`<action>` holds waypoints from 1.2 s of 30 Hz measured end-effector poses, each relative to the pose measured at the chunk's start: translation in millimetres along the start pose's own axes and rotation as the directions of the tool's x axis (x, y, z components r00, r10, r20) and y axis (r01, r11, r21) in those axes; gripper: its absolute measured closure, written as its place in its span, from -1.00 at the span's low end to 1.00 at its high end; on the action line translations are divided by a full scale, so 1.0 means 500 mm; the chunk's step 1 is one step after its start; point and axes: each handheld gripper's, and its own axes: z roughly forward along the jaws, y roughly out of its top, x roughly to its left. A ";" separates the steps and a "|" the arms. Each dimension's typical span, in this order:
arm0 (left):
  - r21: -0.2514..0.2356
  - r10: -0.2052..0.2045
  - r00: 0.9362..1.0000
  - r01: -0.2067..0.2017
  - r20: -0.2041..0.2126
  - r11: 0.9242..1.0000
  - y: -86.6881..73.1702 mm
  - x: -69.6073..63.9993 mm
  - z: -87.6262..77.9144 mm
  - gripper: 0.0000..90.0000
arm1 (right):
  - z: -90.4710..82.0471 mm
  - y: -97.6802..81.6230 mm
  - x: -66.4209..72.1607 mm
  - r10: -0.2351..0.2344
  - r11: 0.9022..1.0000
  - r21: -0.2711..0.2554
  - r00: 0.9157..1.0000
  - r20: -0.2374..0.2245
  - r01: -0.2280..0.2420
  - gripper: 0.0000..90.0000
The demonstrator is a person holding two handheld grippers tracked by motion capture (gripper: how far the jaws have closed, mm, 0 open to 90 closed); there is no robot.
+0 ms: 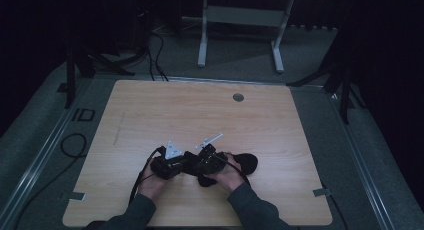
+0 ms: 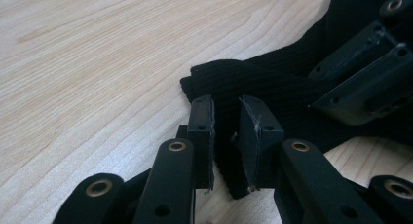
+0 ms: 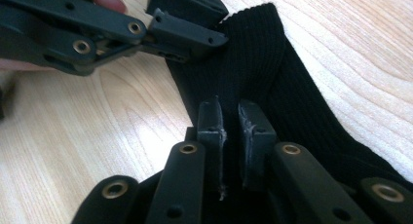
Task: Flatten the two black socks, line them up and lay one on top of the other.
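Both hands are down at the near middle of the worktop (image 1: 150, 115), working a black ribbed sock (image 1: 246, 162) that lies flat on the wood just right of centre, its cuff end pulled in under the tools. It looks like the gathering stage of folding or rolling the sock: each tool has taken a piece of the cuff end, and the two meet almost nose to nose.

In its own view, the left gripper (image 2: 225, 129) has its fingers (image 2: 200, 121) drawn nearly together, a fold of the knit standing up in the narrow gap and apparently pinched there. The right gripper (image 3: 233, 129) sits a little further along the sock, its fingers (image 3: 210, 124) just as close, with fabric running between them; whether the pads really bite I can't say for sure, though it reads as a light hold.

Next, I'd judge, both tools need to lift and carry the cuff over toward the toe together, keeping the knit from slipping out.
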 end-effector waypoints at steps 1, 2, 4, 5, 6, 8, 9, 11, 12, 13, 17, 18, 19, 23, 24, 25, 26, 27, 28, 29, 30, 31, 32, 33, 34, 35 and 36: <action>0.003 0.005 1.000 -0.005 -0.001 1.000 0.000 -0.001 0.000 0.70 | -0.002 0.000 -0.001 -0.002 1.000 -0.004 1.000 -0.006 0.002 0.73; 0.003 0.005 1.000 -0.005 -0.001 1.000 0.000 -0.001 0.000 0.71 | -0.002 0.000 -0.001 -0.002 1.000 -0.004 1.000 -0.006 0.002 0.73; 0.007 0.005 1.000 -0.005 0.000 1.000 0.000 -0.001 0.002 0.71 | -0.010 0.001 -0.001 -0.003 1.000 -0.020 1.000 -0.022 0.002 0.62; 0.010 0.004 1.000 -0.004 0.004 1.000 0.000 0.001 0.002 0.72 | -0.027 0.004 -0.002 -0.004 0.999 -0.048 1.000 -0.030 0.002 0.55; 0.010 0.004 1.000 -0.004 0.004 1.000 0.000 0.001 0.002 0.72 | -0.027 0.004 -0.002 -0.004 0.999 -0.048 1.000 -0.030 0.002 0.55; 0.010 0.003 1.000 -0.003 0.004 1.000 0.000 -0.001 0.002 0.73 | -0.057 0.009 -0.007 -0.004 0.996 -0.086 1.000 -0.024 0.002 0.50; 0.013 0.015 1.000 -0.015 -0.005 1.000 0.000 -0.003 0.003 0.73 | -0.068 0.010 -0.010 -0.002 0.995 -0.098 1.000 -0.023 0.000 0.49; 0.011 0.016 1.000 -0.015 -0.007 1.000 0.001 -0.005 0.003 0.73 | -0.079 0.010 -0.015 0.000 0.994 -0.112 1.000 -0.017 -0.002 0.49; 0.012 0.019 1.000 -0.018 -0.008 1.000 0.001 -0.005 0.003 0.74 | -0.089 0.009 -0.021 0.006 0.992 -0.126 1.000 -0.011 -0.007 0.48; 0.012 0.019 1.000 -0.018 -0.008 1.000 0.001 -0.005 0.003 0.74 | -0.089 0.009 -0.021 0.006 0.992 -0.126 1.000 -0.011 -0.007 0.48; 0.014 0.011 1.000 -0.011 -0.005 1.000 0.001 -0.004 0.003 0.74 | -0.135 -0.003 -0.056 0.044 0.986 -0.166 0.997 0.062 -0.033 0.46; 0.014 0.010 1.000 -0.010 -0.005 1.000 0.001 -0.004 0.003 0.74 | -0.141 -0.006 -0.062 0.053 0.985 -0.169 0.995 0.080 -0.038 0.46; 0.015 0.008 1.000 -0.008 -0.004 1.000 0.001 -0.004 0.003 0.75 | -0.146 -0.011 -0.069 0.057 0.984 -0.171 0.993 0.099 -0.040 0.46; 0.016 0.007 1.000 -0.006 -0.004 1.000 0.001 -0.004 0.003 0.75 | -0.157 -0.034 -0.094 0.083 0.985 -0.166 0.984 0.158 -0.056 0.46; 0.016 0.007 1.000 -0.007 -0.003 1.000 0.001 -0.004 0.004 0.76 | -0.158 -0.041 -0.099 0.091 0.984 -0.165 0.981 0.173 -0.062 0.45; 0.018 0.009 1.000 -0.009 -0.003 1.000 0.001 -0.004 0.003 0.76 | -0.160 -0.049 -0.104 0.101 0.984 -0.167 0.976 0.191 -0.070 0.45; 0.017 0.009 1.000 -0.009 -0.004 1.000 0.001 -0.004 0.003 0.76 | -0.162 -0.057 -0.110 0.114 0.982 -0.171 0.972 0.207 -0.079 0.45; 0.017 0.005 1.000 -0.005 -0.003 1.000 0.001 -0.004 0.003 0.76 | -0.163 -0.065 -0.115 0.130 0.980 -0.173 0.968 0.213 -0.094 0.45; 0.018 0.005 1.000 -0.005 -0.002 1.000 0.001 -0.004 0.003 0.76 | -0.162 -0.075 -0.123 0.140 0.980 -0.171 0.964 0.227 -0.102 0.45; 0.018 0.005 1.000 -0.005 -0.002 1.000 0.001 -0.004 0.003 0.76 | -0.160 -0.080 -0.126 0.149 0.979 -0.169 0.960 0.236 -0.110 0.45; 0.018 0.005 1.000 -0.005 -0.003 1.000 0.000 -0.004 0.003 0.76 | -0.158 -0.087 -0.132 0.158 0.979 -0.166 0.958 0.241 -0.120 0.45; 0.017 0.004 1.000 -0.004 -0.002 1.000 0.000 -0.004 0.003 0.76 | -0.155 -0.094 -0.136 0.169 0.978 -0.160 0.955 0.245 -0.132 0.44; 0.017 0.004 1.000 -0.004 -0.002 1.000 0.000 -0.004 0.003 0.76 | -0.152 -0.100 -0.140 0.175 0.978 -0.156 0.952 0.252 -0.139 0.42; 0.017 0.003 1.000 -0.003 -0.002 1.000 0.000 -0.004 0.003 0.76 | -0.149 -0.106 -0.142 0.185 0.977 -0.153 0.947 0.263 -0.149 0.40; 0.017 0.003 1.000 -0.003 -0.002 1.000 0.000 -0.004 0.003 0.76 | -0.144 -0.113 -0.146 0.192 0.977 -0.147 0.943 0.271 -0.156 0.37; 0.017 0.003 1.000 -0.003 -0.002 1.000 0.000 -0.004 0.003 0.76 | -0.141 -0.117 -0.147 0.198 0.976 -0.145 0.941 0.275 -0.163 0.36; 0.017 0.004 1.000 -0.004 -0.003 1.000 0.000 -0.004 0.003 0.76 | -0.137 -0.122 -0.149 0.206 0.975 -0.143 0.939 0.277 -0.171 0.33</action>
